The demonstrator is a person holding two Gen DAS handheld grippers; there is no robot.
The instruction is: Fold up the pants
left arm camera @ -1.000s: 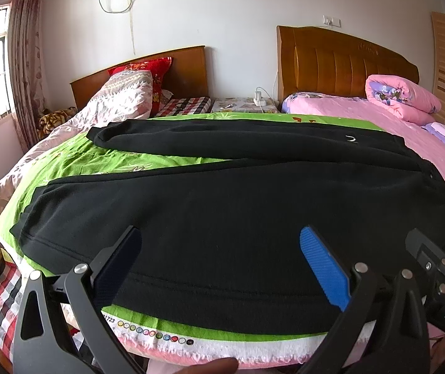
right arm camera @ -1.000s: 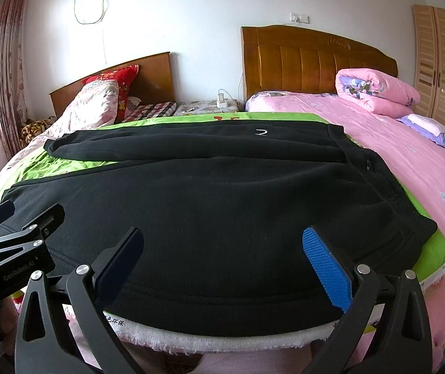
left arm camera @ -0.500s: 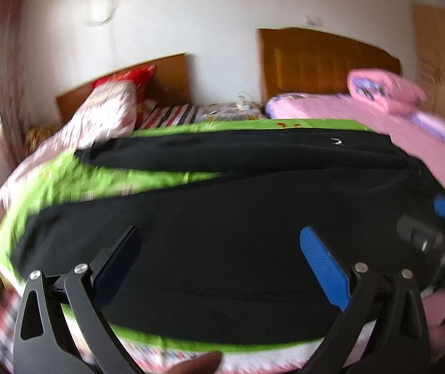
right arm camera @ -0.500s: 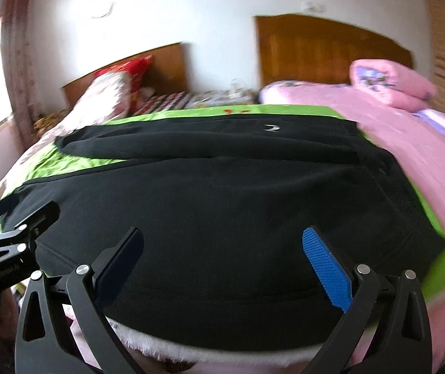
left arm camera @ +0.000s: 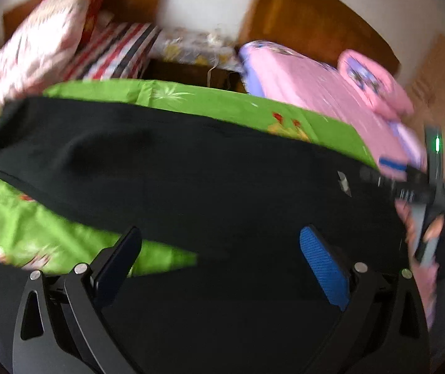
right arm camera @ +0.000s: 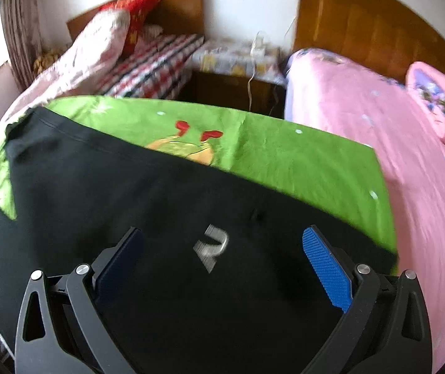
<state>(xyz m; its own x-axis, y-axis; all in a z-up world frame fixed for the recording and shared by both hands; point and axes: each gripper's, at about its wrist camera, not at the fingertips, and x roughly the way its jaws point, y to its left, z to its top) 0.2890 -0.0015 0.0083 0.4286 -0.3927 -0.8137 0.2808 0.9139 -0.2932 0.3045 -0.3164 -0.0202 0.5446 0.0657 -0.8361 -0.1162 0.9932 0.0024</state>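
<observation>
Black pants (left arm camera: pixel 191 180) lie spread on a green sheet (left arm camera: pixel 222 106), legs to the left, also in the right wrist view (right arm camera: pixel 160 193). A small silver logo (right arm camera: pixel 211 246) shows on the far leg. My left gripper (left arm camera: pixel 219 261) is open above the pants where the two legs part. My right gripper (right arm camera: pixel 222 258) is open over the far leg, straddling the logo. The right gripper also shows in the left wrist view (left arm camera: pixel 409 180) at the right, near the waist end. Both views are blurred.
The green sheet (right arm camera: pixel 284 146) covers the foot of two beds. A pink bed (right arm camera: pixel 378 118) with a rolled pink quilt (right arm camera: pixel 440 106) is at the right. A checked bed with pillows (right arm camera: pixel 113 40) is at the left. A nightstand (right arm camera: pixel 238 62) stands between.
Both grippers have moved forward over the pants toward the far leg and tilted downward. Both stay open. The pants have not moved.
</observation>
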